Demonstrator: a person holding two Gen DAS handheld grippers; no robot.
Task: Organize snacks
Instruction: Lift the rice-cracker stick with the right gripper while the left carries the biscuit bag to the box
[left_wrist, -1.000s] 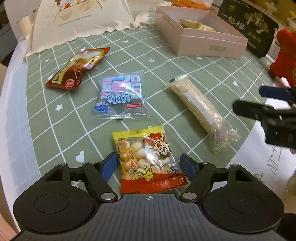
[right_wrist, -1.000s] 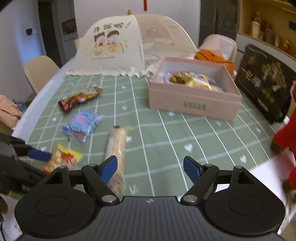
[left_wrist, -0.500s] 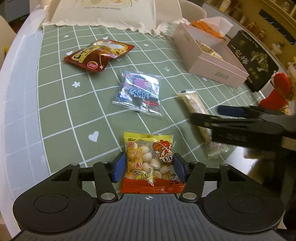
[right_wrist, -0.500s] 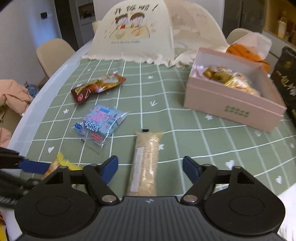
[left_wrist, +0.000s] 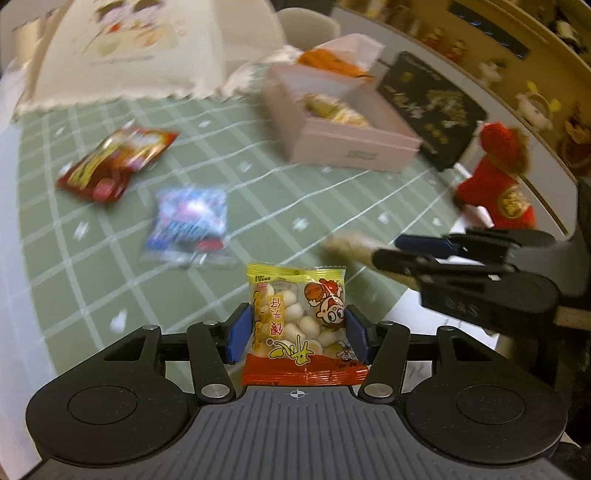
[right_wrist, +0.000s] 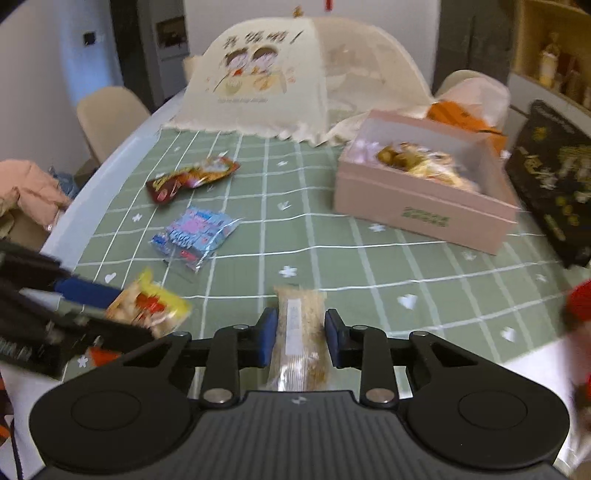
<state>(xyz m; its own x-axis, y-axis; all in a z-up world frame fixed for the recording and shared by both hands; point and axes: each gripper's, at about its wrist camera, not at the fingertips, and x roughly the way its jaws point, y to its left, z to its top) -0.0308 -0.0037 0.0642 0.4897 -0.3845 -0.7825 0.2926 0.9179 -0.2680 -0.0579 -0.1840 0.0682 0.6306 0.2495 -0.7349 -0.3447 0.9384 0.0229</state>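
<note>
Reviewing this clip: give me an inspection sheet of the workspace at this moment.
Surface: green grid tablecloth on a pale table.
Job's things: yellow snack bag; long beige snack bar; red packet and blue packet lie loose; pink box open, snacks inside.
Clutter: mesh food cover, black box, red plush toy.
Grippers: left gripper shut on the yellow bag; right gripper closed around the bar.
Cables: nothing seen.
Surroundings: beige chair, shelves.

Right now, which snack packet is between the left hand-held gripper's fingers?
The yellow-and-red packet of round puffs, clamped in the left hand-held gripper; the red and blue packets lie loose beyond.
</note>
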